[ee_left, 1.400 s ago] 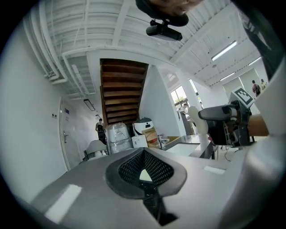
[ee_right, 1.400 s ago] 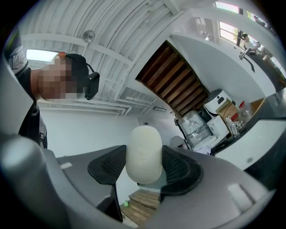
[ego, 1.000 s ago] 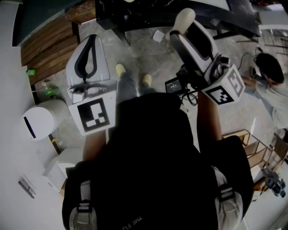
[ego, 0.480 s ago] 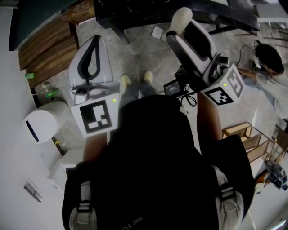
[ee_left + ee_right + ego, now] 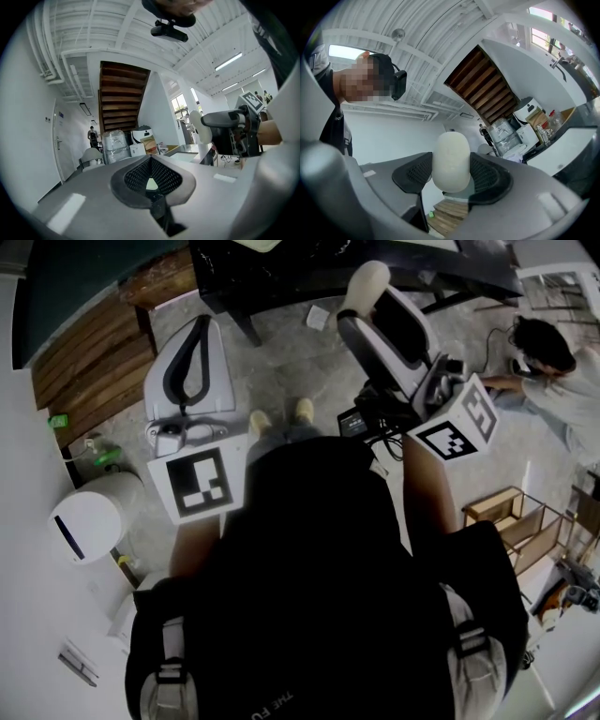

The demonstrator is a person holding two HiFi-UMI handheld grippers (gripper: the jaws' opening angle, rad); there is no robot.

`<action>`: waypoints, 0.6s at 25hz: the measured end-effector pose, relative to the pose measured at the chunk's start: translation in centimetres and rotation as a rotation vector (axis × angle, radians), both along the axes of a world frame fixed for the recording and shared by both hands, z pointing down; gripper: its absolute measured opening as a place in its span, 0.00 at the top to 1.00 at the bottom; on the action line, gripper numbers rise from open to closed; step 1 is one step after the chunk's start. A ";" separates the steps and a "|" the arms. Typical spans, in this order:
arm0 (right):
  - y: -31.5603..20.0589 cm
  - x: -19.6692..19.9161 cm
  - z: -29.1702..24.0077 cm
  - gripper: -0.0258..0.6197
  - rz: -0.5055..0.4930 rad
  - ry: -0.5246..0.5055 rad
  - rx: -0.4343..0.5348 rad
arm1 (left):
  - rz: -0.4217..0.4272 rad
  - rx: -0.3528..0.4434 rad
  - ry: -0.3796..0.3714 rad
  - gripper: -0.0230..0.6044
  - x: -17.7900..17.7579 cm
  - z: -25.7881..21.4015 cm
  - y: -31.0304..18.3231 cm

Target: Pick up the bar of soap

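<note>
White bar of soap (image 5: 450, 161): clamped between the right gripper (image 5: 451, 168) jaws, held aloft just short of the dark table (image 5: 272, 277).
Change: carried slightly nearer the table, grasp kept; pickup judged done.
Left gripper (image 5: 151, 164): clenched, nothing held.

Dark clothing (image 5: 309, 596): near the lower edge I read "THE FU"; the rest runs out of view.
Left cube (image 5: 200, 484): one black-and-white square marker, with no letters or digits that I can read.
Right cube (image 5: 457, 430): square markers on two faces, again no letters.
Small screen (image 5: 353, 422): too small for me to read.
</note>
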State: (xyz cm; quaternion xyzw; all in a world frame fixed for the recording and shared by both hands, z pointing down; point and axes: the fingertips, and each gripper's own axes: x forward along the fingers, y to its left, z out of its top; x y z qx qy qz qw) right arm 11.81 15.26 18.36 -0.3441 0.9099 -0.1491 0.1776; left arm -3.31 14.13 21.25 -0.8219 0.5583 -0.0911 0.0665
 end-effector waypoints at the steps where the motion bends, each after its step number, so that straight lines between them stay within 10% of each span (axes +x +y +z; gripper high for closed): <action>1: 0.0 -0.2 -0.1 0.54 0.001 0.000 0.000 | 0.003 0.003 0.003 0.96 -0.1 -0.2 -0.1; 15: -1.3 -1.6 -0.7 0.54 0.027 0.023 0.011 | 0.013 0.019 0.013 0.96 -1.7 -0.5 -1.6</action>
